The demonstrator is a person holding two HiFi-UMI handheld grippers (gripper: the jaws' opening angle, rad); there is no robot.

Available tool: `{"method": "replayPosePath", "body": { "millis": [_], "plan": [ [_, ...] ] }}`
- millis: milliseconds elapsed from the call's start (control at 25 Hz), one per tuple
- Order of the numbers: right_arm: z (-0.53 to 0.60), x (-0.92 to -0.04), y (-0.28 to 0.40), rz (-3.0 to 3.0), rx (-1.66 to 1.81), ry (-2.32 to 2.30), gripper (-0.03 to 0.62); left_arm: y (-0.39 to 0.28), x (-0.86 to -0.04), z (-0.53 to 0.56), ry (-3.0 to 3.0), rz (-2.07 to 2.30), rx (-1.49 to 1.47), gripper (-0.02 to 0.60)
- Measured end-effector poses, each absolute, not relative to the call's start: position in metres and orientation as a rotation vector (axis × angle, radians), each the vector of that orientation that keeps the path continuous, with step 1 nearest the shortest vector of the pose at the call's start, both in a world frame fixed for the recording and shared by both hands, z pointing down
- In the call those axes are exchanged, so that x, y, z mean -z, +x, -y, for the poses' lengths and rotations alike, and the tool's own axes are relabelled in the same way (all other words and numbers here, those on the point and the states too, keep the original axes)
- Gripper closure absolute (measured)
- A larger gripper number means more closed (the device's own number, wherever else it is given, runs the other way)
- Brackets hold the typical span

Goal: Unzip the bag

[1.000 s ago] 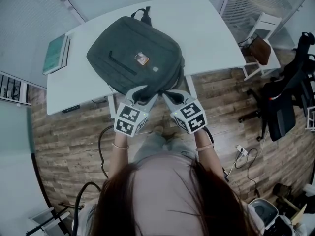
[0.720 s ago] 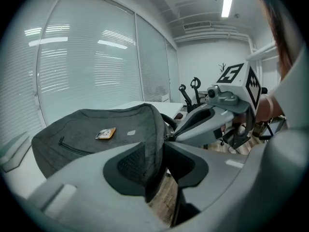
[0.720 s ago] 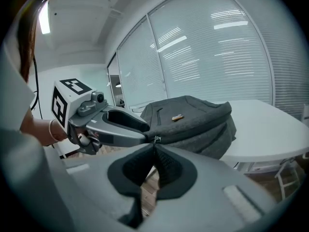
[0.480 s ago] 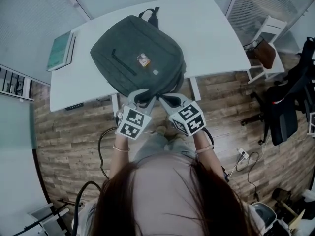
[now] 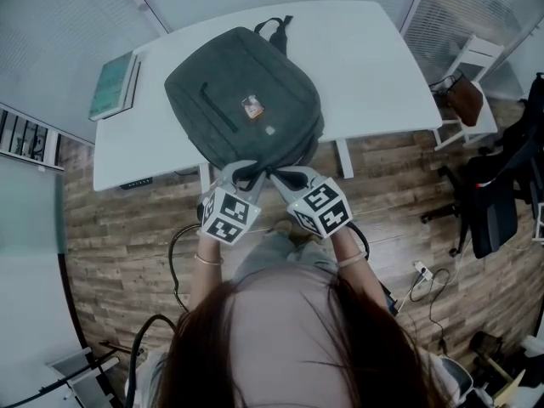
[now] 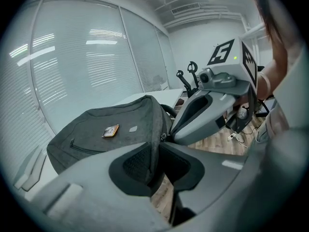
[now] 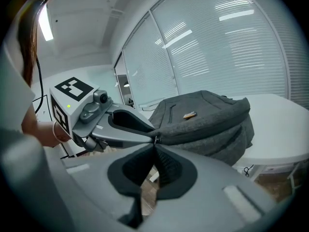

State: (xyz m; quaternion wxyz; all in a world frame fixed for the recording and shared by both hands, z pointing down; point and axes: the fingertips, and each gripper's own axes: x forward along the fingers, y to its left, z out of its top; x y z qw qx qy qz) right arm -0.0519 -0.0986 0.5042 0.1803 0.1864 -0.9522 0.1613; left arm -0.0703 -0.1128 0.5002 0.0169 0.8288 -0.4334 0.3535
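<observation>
We've got left gripper (image 6: 155, 153) jaws just closing onto bag (image 6: 96, 124) edge, right gripper (image 7: 154, 151) pinched tight on zipper pull (image 7: 155, 140); keep fabric taut, drag pull along track.

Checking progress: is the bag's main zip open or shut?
Shut: right gripper view shows the bag with its zip seam closed from the pull, no gap or interior showing.

A dark grey fabric backpack (image 5: 242, 113) is laid flat on the white desk (image 5: 374, 58), front panel up. Its carry handle (image 5: 276, 28) is at the far end, and its near end is hung past the desk edge. An orange patch (image 5: 252, 105) is borne on the front. The zipper pull (image 7: 155, 140) is seen at the near end, with the zip closed.
</observation>
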Motion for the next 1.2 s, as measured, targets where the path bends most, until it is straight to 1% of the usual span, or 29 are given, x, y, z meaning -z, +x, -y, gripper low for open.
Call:
{"method": "replayPosePath", "body": {
  "millis": [440, 1200],
  "plan": [
    [0.098, -0.499, -0.067, 2.710, -0.405, 0.471, 0.585, -0.095, -0.492, 0.112, 2.583, 1.467, -0.952, 0.528],
    [0.115, -0.495, -0.037, 2.703, -0.414, 0.579, 0.585, -0.098, -0.484, 0.113, 2.593, 1.471, -0.855, 0.532]
  ]
}}
